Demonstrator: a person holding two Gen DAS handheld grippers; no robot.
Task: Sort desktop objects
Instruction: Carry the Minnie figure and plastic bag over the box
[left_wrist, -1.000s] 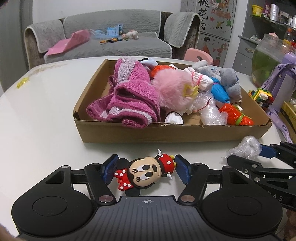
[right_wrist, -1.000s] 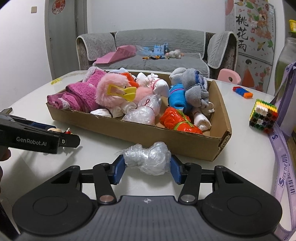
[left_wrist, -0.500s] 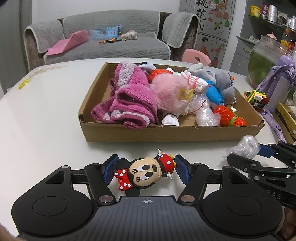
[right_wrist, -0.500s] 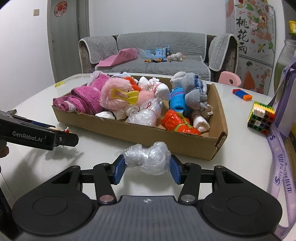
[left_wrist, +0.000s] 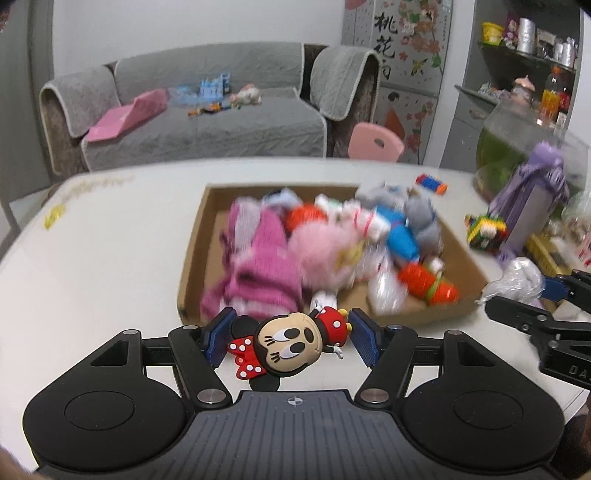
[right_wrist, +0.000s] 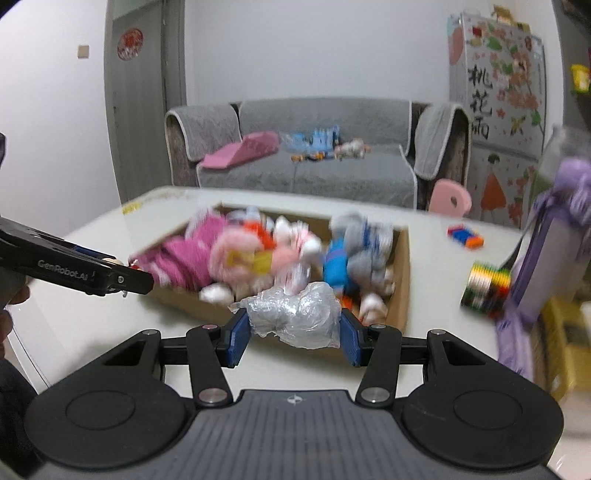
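Left gripper (left_wrist: 289, 340) clamps the mouse figure (left_wrist: 291, 345), right gripper (right_wrist: 293, 332) a plastic bundle (right_wrist: 295, 314); the cardboard box (left_wrist: 421, 314) lies, apparently, just beyond both.

Mouse toy (left_wrist: 291, 341) red with white dots (bow too), clear crinkled bag (right_wrist: 295, 317), brown box (left_wrist: 192, 258)

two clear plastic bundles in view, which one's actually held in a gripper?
The crumpled plastic bundle clamped between the right gripper pads, held in front of the cardboard box. The other plastic bundle lies loose inside the box, beside the orange toy.
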